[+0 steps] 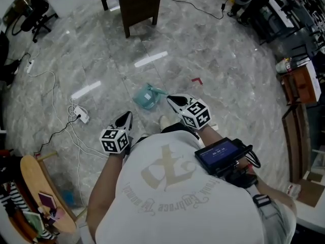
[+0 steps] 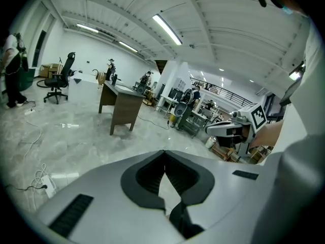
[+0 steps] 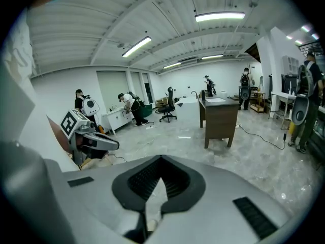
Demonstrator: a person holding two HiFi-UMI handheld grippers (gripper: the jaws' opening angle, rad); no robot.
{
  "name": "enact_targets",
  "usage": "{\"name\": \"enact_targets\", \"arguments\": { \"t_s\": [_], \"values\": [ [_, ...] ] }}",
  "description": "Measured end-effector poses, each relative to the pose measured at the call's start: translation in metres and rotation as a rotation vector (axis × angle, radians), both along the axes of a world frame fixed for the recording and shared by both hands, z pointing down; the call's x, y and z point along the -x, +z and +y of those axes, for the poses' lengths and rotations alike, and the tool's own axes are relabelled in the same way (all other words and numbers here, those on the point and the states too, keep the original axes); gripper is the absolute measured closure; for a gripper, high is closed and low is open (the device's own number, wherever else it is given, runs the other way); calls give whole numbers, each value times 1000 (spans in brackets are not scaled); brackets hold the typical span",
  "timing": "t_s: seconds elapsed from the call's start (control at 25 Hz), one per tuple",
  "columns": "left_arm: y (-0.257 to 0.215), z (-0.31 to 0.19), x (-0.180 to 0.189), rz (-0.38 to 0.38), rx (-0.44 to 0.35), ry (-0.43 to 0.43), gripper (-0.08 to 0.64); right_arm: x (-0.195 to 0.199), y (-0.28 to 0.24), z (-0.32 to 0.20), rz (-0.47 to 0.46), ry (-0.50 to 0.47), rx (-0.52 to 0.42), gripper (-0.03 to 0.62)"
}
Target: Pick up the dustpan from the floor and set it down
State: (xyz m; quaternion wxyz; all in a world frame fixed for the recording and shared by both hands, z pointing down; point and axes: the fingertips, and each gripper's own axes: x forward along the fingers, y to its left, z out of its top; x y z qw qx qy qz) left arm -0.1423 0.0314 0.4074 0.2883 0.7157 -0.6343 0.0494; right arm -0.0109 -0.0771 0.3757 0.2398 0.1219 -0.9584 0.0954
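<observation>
The teal dustpan [image 1: 146, 97] lies on the grey marble floor just ahead of me, its handle [image 1: 159, 91] pointing right. My right gripper [image 1: 170, 99] hovers beside that handle with its jaws shut; no teal shows between them in the right gripper view, where the right gripper [image 3: 161, 159] looks out over the room. My left gripper [image 1: 127, 115] is held lower left of the dustpan, apart from it. In the left gripper view the left gripper [image 2: 164, 154] is shut with nothing in it. The dustpan is in neither gripper view.
A brown desk [image 1: 139, 4] stands ahead. A white power strip [image 1: 82, 116] with trailing cables lies on the floor at left. A red tape mark [image 1: 197, 80] is right of the dustpan. A wooden board [image 1: 38, 184] lies lower left, and shelving [image 1: 300, 83] stands at right.
</observation>
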Motion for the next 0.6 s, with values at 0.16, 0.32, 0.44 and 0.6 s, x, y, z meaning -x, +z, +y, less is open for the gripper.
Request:
{"name": "enact_targets", "arguments": {
  "t_s": [0.16,0.32,0.44,0.6],
  "values": [
    [1,6,-6,5,-13,3,548,-6,0,10,2,4,-13,575],
    [7,17,-14,15,-7,5,548,-7,1,21,9,-6,-24,575],
    [14,26,-19,26,4,4,548,-8,3,29,12,-13,-26,575],
    [17,32,-23,39,11,-4,548,-9,0,38,0,-32,-25,575]
  ]
}}
